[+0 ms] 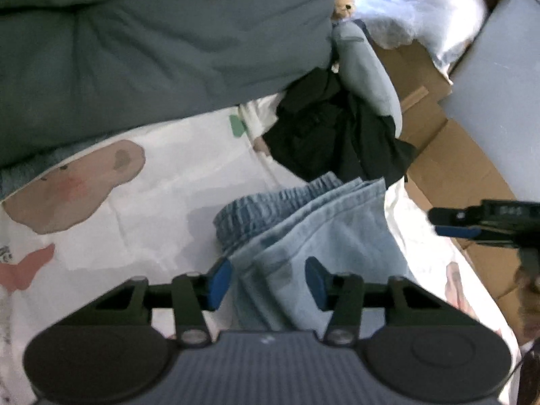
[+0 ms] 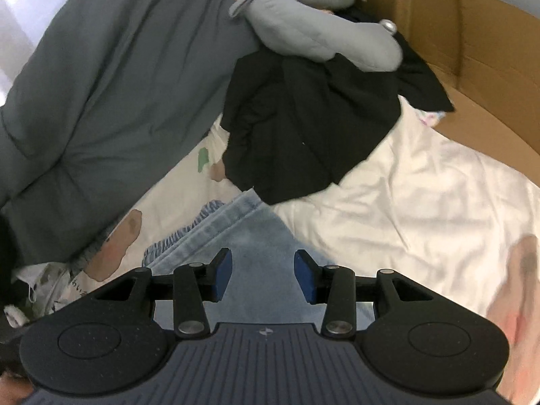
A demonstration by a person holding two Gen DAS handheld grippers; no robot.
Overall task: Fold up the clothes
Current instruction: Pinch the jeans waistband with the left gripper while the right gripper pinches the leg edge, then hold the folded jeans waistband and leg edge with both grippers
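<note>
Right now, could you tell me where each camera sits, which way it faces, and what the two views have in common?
Left wrist: on the left gripper, angled down over folded light blue jeans on a printed white sheet; its own open fingers show, with the right gripper entering from the right edge.
Right wrist: on the right gripper, angled down at the same jeans; its own open fingers show.
Shared: jeans, black garment, grey-green duvet, grey cushion, cardboard boxes.
</note>
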